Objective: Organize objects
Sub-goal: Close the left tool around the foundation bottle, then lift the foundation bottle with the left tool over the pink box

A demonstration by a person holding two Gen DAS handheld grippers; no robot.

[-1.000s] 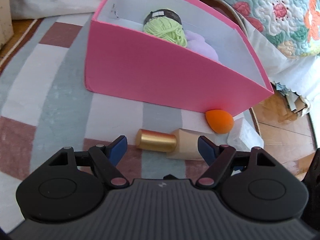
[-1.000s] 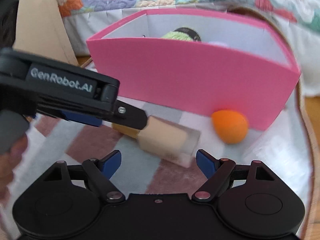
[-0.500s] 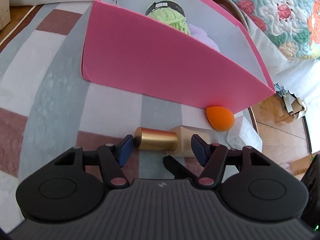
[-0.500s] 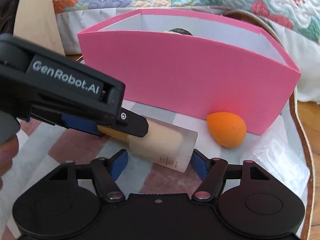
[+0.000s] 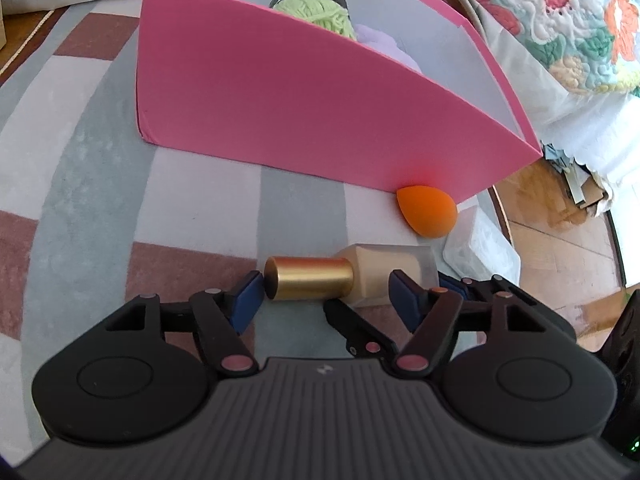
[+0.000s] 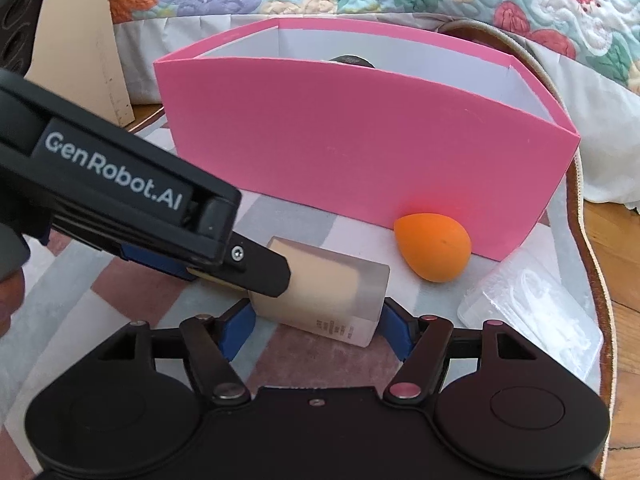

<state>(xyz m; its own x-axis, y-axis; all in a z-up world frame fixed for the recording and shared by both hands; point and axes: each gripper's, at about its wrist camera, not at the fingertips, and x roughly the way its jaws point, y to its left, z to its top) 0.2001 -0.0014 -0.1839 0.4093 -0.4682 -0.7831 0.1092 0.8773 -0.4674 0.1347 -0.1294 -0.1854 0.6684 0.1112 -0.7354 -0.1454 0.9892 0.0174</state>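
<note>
Box (image 5: 300, 100), pink, on the striped rug (image 5: 80, 160), well ahead of both tools; green yarn (image 5: 316, 16) inside, toward the far wall. Bottle (image 6: 332, 284), frosted, beige fill, on its side on the rug right at both tools' tips, between them and the box. Gold cap (image 5: 308, 284) toward the left tool's left finger. Left tool (image 5: 326, 292) spread, jaws just opened wider, cap and neck between them; left pad right at the cap's end, contact unclear. Right tool (image 6: 316, 326) pinching the bottle's body, one blue pad (image 6: 240, 328) on each side, jaws just eased slightly apart. Clear case (image 6: 528, 312) on the rug, right of the right tool's right finger. Sponge (image 5: 426, 212), orange, egg-shaped, ahead and right of both tools, touching the box's near wall.
</note>
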